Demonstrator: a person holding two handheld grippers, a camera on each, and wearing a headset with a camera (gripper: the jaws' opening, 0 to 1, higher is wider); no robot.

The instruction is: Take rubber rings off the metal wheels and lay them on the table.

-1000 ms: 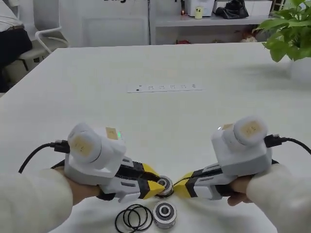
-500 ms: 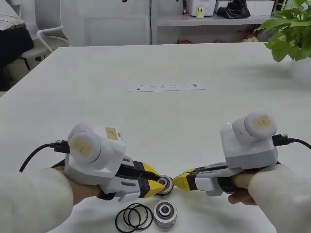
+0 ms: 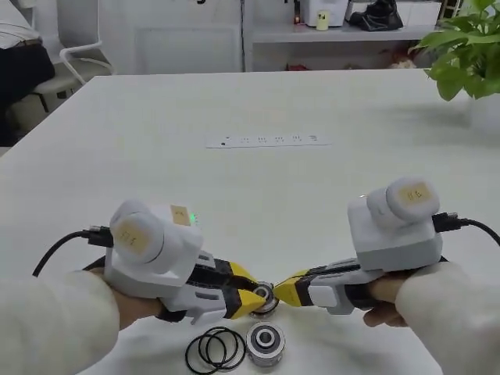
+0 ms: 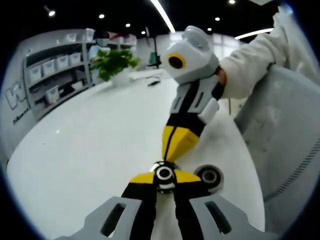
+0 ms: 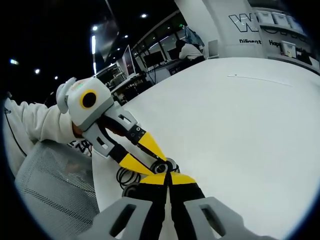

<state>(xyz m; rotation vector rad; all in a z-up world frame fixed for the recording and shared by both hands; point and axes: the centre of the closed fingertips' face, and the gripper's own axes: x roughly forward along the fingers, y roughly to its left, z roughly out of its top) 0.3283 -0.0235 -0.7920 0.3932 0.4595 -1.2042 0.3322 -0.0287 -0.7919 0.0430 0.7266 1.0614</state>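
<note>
- Steel, by the look of it, is making up the held wheel [image 3: 266,296], a small bearing-like disc. The left gripper [image 3: 255,301] is clamping it between yellow jaws just above the table [image 3: 258,195], near the person's edge.
- From the opposite side the right gripper [image 3: 284,291] is meeting the wheel's rim with its jaws drawn together to a point. Whether a strand of rubber is being pinched between them is too small to tell.
- In the left gripper view the wheel is facing the camera, with the jaws bearing on opposite sides of its rim.
- Nearer the person, a second wheel [image 3: 265,344] is lying flat on the table. Just beside it, a few loose rings [image 3: 216,349] are lying overlapped as thin black hoops.
- The wheel is probably going to handle as hard, smooth and dense for its size. It is likely to be prone to twisting or slipping out of the jaws under a sideways pull, so a firm clamp across the rim is looking right.
- A ring is likely to handle as soft, stretchy and nearly weightless, seated snugly round the wheel.
- The best hold is probably going to be a small bite of rubber at the exposed edge, lifted and rolled over the lip rather than dragged.
- Stretched rubber risks snapping back or flicking away on release.
</note>
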